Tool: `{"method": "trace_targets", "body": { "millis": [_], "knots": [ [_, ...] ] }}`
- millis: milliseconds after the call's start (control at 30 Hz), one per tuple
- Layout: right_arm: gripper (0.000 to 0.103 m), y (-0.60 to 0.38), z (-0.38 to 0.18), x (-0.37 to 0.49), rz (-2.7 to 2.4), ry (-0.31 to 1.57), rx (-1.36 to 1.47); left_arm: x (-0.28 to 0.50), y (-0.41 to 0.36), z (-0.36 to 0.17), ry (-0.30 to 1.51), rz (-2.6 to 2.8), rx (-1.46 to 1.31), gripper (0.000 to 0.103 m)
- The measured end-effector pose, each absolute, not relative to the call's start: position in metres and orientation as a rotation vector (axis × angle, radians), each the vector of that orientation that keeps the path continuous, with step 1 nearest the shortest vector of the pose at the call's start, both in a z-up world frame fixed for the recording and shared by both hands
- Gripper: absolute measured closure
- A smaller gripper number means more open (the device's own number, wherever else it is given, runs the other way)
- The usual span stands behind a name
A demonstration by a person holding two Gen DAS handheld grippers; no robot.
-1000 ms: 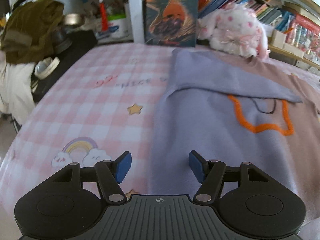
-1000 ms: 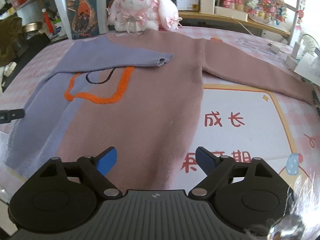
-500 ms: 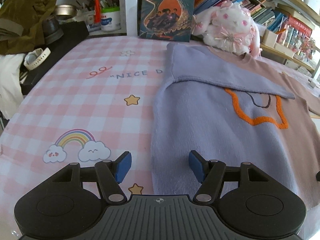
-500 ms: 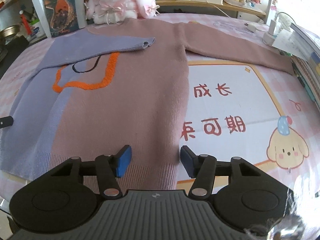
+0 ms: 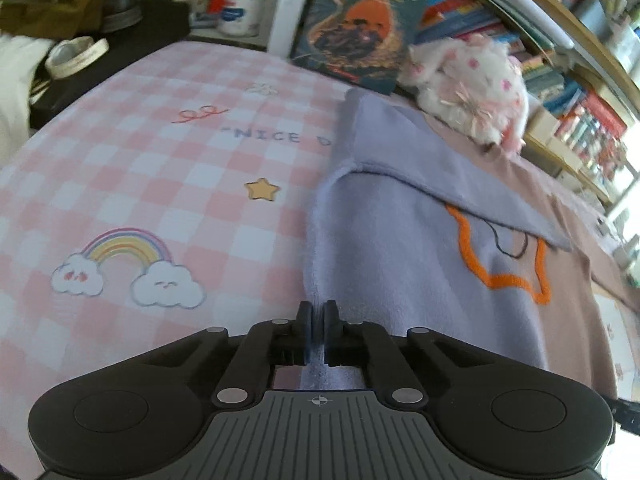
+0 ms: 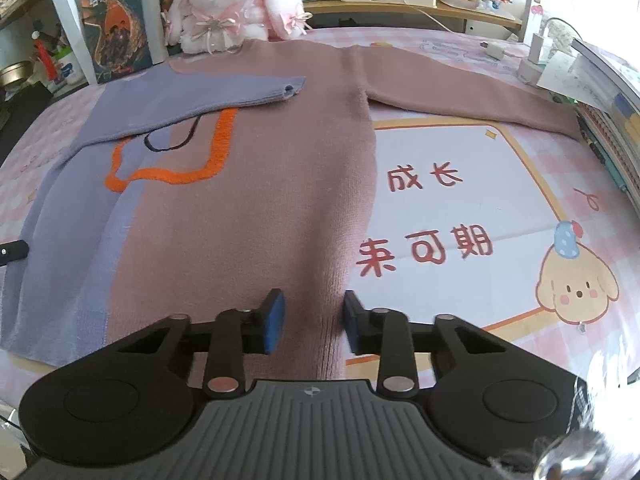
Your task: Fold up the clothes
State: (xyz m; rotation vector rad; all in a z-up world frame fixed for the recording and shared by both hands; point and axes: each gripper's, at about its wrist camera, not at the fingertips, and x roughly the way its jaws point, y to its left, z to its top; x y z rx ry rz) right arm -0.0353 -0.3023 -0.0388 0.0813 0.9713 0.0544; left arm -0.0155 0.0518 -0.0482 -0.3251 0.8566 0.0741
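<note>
A lilac and brown sweater (image 6: 248, 208) with an orange star outline lies flat on the pink checked cloth (image 5: 160, 184). Its lilac sleeve (image 6: 224, 92) is folded across the chest, and the brown sleeve (image 6: 460, 100) stretches out to the right. In the left wrist view my left gripper (image 5: 318, 320) is shut on the sweater's lilac side edge (image 5: 320, 264) near the hem, with a strip of fabric between the pads. My right gripper (image 6: 313, 320) stands over the brown hem by the sweater's right edge. Its jaws are closing, with fabric lying between the still-separated blue pads (image 6: 274, 320).
A white plush rabbit (image 6: 228, 8) and an upright book (image 6: 116, 24) stand behind the sweater's collar. Shelves of books line the back. A heap of clothes and a black surface (image 5: 100, 60) sit far left. A charger (image 6: 496, 50) and stacked books (image 6: 608, 120) are at the right.
My left gripper moved in over the lilac edge and its jaws went from wide apart to shut on it. The right jaws narrowed over the brown hem.
</note>
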Motion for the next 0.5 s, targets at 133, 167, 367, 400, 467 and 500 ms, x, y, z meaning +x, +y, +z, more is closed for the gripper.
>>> {"method": "trace_targets", "body": {
  "millis": [133, 167, 367, 400, 467, 500],
  "knots": [
    [0.089, -0.295, -0.038, -0.035, 0.08, 0.971, 0.074, -0.019, 0.059, -0.047, 0.849, 0.101, -0.285, 0.099],
    [0.089, -0.293, -0.039, -0.036, 0.09, 0.971, 0.076, -0.019, 0.062, -0.046, 0.849, 0.106, -0.282, 0.099],
    [0.09, -0.272, -0.038, -0.037, 0.146, 0.968, 0.042, -0.025, 0.081, -0.042, 0.847, 0.135, -0.276, 0.099],
    [0.09, -0.269, -0.038, -0.037, 0.155, 0.968, 0.037, -0.027, 0.085, -0.042, 0.848, 0.14, -0.278, 0.099],
    [0.09, -0.262, -0.038, -0.037, 0.171, 0.968, 0.026, -0.029, 0.091, -0.043, 0.851, 0.149, -0.286, 0.099],
    [0.09, -0.259, -0.038, -0.037, 0.178, 0.968, 0.021, -0.03, 0.095, -0.043, 0.852, 0.154, -0.29, 0.099]
  ]
}}
